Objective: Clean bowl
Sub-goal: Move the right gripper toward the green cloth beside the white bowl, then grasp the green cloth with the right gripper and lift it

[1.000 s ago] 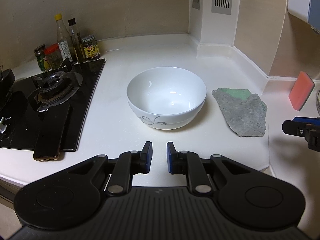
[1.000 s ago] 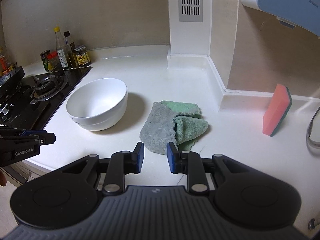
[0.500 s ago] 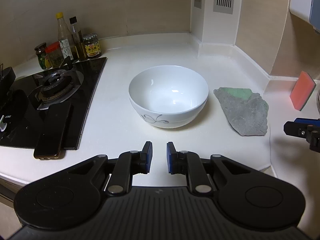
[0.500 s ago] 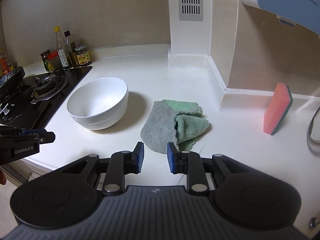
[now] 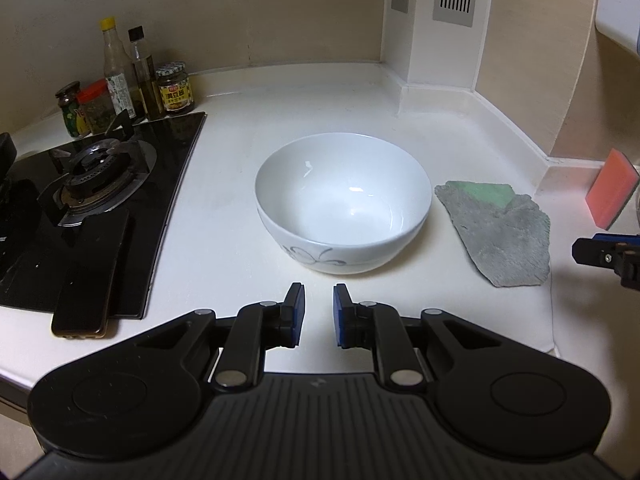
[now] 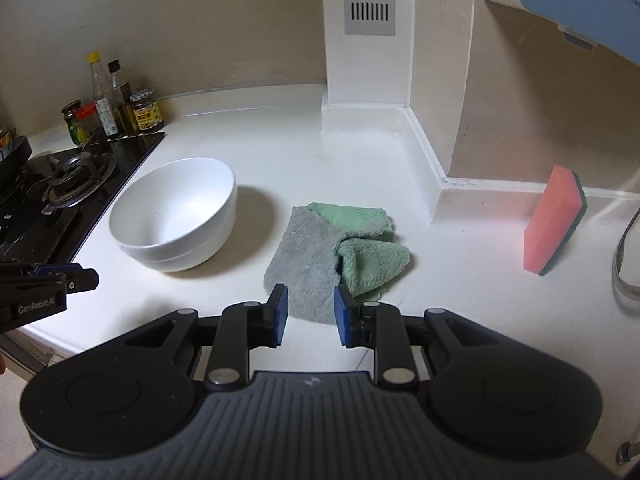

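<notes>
A white bowl [image 5: 344, 200] [image 6: 176, 216] with a grey flower pattern stands upright and empty on the white counter. To its right lies a crumpled grey and green cloth [image 5: 500, 228] [image 6: 336, 248]. My left gripper [image 5: 319, 312] hovers just in front of the bowl, open, with nothing between its blue pads. My right gripper [image 6: 307, 312] hangs over the near edge of the cloth, open and holding nothing. Each gripper shows at the edge of the other's view: the right gripper [image 5: 608, 256] and the left gripper [image 6: 48, 284].
A black gas hob [image 5: 80, 184] lies left of the bowl, with a dark phone [image 5: 88, 280] on its front edge. Several bottles and jars [image 5: 128, 88] stand at the back left. A pink and green sponge [image 6: 556, 224] leans at the right wall. The counter edge runs close below both grippers.
The left gripper has moved in towards the bowl, which now sits nearer in its view. The right gripper has hardly moved. Both stay open.
</notes>
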A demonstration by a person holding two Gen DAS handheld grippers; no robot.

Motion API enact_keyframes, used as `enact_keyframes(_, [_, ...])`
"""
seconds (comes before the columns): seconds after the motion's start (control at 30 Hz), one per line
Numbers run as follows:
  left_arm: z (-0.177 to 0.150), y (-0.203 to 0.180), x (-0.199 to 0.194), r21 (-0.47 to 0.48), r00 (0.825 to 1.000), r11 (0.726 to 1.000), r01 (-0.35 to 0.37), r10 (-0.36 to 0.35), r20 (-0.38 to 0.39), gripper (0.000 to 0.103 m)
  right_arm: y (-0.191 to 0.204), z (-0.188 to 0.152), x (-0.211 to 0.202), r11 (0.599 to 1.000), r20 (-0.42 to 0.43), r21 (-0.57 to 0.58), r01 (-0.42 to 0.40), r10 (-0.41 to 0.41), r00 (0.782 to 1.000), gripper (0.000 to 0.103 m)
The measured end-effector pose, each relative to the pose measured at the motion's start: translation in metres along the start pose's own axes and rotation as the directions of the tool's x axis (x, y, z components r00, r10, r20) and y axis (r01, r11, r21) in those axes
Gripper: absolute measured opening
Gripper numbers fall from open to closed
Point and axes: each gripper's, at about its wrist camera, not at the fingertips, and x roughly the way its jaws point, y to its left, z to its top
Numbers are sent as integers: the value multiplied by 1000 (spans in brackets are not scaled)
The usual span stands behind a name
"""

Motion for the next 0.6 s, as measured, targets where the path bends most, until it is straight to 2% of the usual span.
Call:
enact_keyframes(0.3, [24,15,13,43,1000,999,10,-9,-26,18,-37,39,50,988,-39,152,-8,15,999,21])
enact_keyframes(0.4, [32,19,17,54,999,999,-7,9,-34,18,-50,53,79,984,-71,178,13,0,998,21])
enact_keyframes(0.6, [44,31,29,39,996,997,-67,69,-54,18,-69,58,130,967,-159,254,4,38,986,22])
